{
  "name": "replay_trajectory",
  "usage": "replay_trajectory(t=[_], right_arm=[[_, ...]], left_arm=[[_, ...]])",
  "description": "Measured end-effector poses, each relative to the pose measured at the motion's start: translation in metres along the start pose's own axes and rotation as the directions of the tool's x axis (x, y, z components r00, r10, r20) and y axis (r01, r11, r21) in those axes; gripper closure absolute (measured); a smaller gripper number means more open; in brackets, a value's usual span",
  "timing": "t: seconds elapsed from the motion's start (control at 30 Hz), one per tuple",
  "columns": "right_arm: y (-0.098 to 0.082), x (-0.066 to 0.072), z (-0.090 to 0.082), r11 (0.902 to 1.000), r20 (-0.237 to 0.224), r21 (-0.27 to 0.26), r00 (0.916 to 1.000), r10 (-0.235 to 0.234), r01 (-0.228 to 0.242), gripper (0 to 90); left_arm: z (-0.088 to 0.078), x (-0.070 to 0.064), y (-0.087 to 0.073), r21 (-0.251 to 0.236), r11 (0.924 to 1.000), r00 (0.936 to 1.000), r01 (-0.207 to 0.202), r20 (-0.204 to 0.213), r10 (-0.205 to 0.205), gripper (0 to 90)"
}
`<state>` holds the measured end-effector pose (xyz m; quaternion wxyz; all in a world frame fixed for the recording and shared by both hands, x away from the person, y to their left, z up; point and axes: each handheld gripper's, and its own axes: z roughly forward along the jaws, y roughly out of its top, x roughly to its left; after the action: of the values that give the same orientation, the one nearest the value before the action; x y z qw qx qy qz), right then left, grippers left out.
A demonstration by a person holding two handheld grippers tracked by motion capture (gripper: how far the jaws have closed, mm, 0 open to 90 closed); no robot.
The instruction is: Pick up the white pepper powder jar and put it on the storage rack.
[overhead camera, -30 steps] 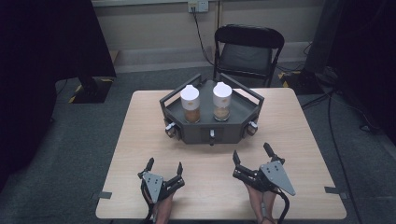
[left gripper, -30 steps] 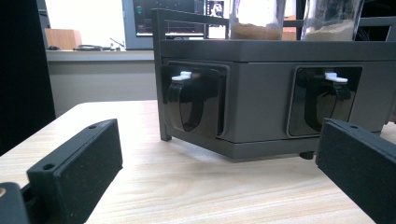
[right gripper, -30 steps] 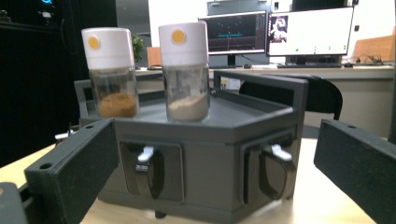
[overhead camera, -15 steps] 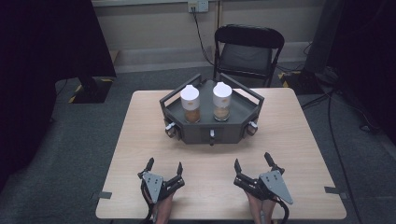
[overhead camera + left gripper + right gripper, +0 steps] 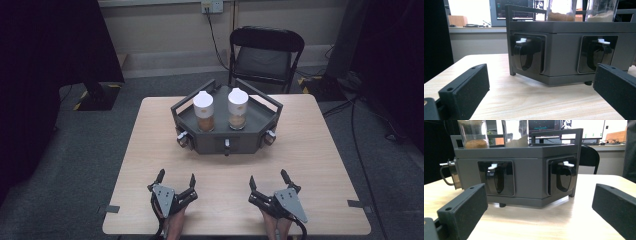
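Observation:
A dark grey rack [image 5: 225, 142] stands mid-table with two white-lidded jars on top, one holding brown powder [image 5: 203, 111] and one paler powder [image 5: 237, 108]. Its front faces hold recessed black handles with white tabs [image 5: 526, 53] [image 5: 495, 178]. My left gripper [image 5: 176, 176] rests open near the table's front edge, left of centre, with nothing between its jaws. My right gripper [image 5: 268, 177] rests open to its right, also holding nothing. Both point at the rack from a short way off. In each gripper view the rack [image 5: 564, 50] [image 5: 524, 170] rises beyond the spread jaws.
Bare wooden tabletop [image 5: 320, 145] surrounds the rack. A black folding chair [image 5: 265, 55] stands behind the table. Cables [image 5: 370, 115] run over the floor at right, and dark curtains hang at both sides. A metal-coloured handle [image 5: 447, 175] sticks out of the rack's side face.
My right gripper has drawn back a little toward the table's front edge, still open. The left gripper and the rack have stayed put.

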<state>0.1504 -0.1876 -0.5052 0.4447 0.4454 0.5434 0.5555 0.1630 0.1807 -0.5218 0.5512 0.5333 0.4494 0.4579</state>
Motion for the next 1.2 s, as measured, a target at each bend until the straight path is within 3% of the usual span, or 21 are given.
replay_trajectory(t=[0.47,0.63,0.83,1.2], right_arm=[[-0.011,-0.001,0.0,0.9999,0.01,-0.009,0.9998,0.015,-0.014,0.0],[-0.011,0.001,0.001,0.9999,0.004,-0.005,0.9999,-0.01,0.01,0.0],[-0.012,0.001,0.0,0.9999,0.018,-0.011,0.9998,0.009,-0.008,0.0],[-0.014,0.004,0.0,0.9995,0.014,-0.017,0.9995,-0.027,0.027,0.0]], left_arm=[[0.0,0.0,0.0,0.0,1.0,1.0,0.0,0.0,0.0,0.0],[0.0,0.0,0.0,0.0,1.0,1.0,0.0,0.0,0.0,0.0],[0.0,0.0,0.0,0.0,1.0,1.0,0.0,0.0,0.0,0.0],[0.0,0.0,0.0,0.0,1.0,1.0,0.0,-0.001,0.0,0.0]])
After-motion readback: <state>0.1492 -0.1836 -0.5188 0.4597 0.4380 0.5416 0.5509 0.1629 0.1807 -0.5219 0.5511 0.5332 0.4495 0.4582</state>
